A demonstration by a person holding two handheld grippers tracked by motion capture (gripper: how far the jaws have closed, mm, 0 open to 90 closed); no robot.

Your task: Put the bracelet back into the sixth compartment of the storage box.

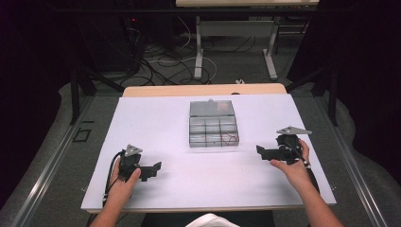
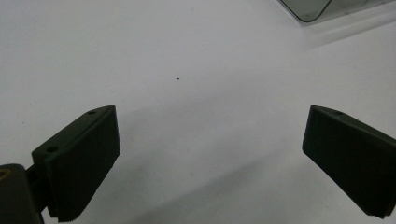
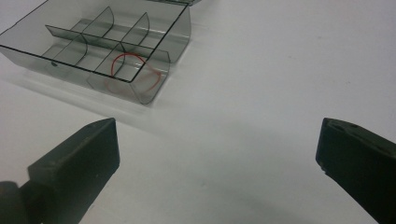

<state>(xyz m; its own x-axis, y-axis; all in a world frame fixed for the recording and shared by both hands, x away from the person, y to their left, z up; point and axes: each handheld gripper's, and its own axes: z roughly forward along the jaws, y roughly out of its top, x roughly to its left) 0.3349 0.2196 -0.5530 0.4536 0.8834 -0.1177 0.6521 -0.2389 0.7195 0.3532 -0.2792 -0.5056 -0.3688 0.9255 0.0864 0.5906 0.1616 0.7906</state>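
Observation:
A clear grey compartment box [image 1: 191, 137] lies in the middle of the white table, its lid [image 1: 212, 108] folded open behind it. A red rubber band [image 1: 230, 138] rests in the front right compartment. In the right gripper view the box [image 3: 140, 91] is at the upper left, and the band [image 3: 135, 73] curls in its nearest corner cell. My left gripper [image 1: 155, 169] rests at the front left, open and empty, jaws wide over bare table [image 2: 210, 158]. My right gripper [image 1: 261, 152] is to the right of the box and points toward it, open, with nothing between its jaws [image 3: 217, 163].
The white table surface [image 1: 161, 123] spreads around the box on all sides. A corner of the box [image 2: 308, 9] peeks in at the top right of the left gripper view. Beyond the table's far edge are cables [image 1: 161, 61] and table legs [image 1: 198, 52] on the floor.

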